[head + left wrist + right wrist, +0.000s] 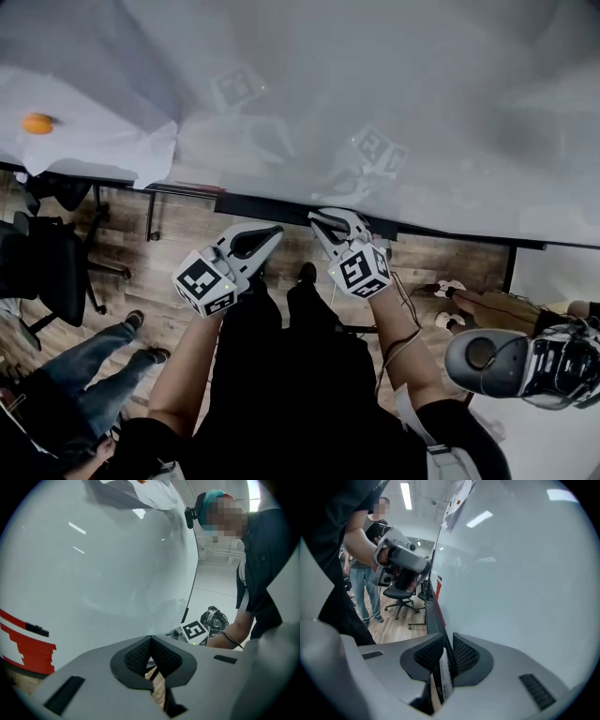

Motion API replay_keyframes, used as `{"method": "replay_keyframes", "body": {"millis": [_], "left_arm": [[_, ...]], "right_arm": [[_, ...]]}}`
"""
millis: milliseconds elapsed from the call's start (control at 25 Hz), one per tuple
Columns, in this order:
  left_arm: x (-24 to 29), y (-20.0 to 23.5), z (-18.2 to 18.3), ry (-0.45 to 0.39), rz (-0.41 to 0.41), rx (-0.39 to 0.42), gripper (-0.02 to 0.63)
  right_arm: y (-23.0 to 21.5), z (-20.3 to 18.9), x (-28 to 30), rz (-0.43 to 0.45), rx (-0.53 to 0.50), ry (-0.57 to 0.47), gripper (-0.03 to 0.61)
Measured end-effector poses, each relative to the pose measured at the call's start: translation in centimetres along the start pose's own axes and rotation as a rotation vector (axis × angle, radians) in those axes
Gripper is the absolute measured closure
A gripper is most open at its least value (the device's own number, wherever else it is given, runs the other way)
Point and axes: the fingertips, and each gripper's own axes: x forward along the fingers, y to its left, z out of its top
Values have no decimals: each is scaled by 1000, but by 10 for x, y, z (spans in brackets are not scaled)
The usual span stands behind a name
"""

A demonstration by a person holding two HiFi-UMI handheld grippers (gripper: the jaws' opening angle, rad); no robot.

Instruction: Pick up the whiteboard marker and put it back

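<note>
Whiteboard [394,84] fills the view, its marker tray [281,204] along the lower edge. Left gripper [150,644]: closed, empty. Right gripper [446,641]: clamped on the whiteboard marker [444,677], near the tray. My judgement: pick-up done, return to tray remains.

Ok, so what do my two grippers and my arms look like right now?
Both the left gripper and the right gripper are light grey shells with black ribbed pads, each bearing a white cube with black square markers. A thin dark cable runs along the right arm. Short dark sleeves; forearms bare.
</note>
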Motion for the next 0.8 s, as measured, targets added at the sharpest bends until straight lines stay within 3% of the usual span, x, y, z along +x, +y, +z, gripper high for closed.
{"method": "replay_keyframes", "body": {"millis": [800], "left_arm": [[15,-55,76,-23,-118,148,603]], "right_arm": [[-23,129,-138,-32,337,-475,551]]}}
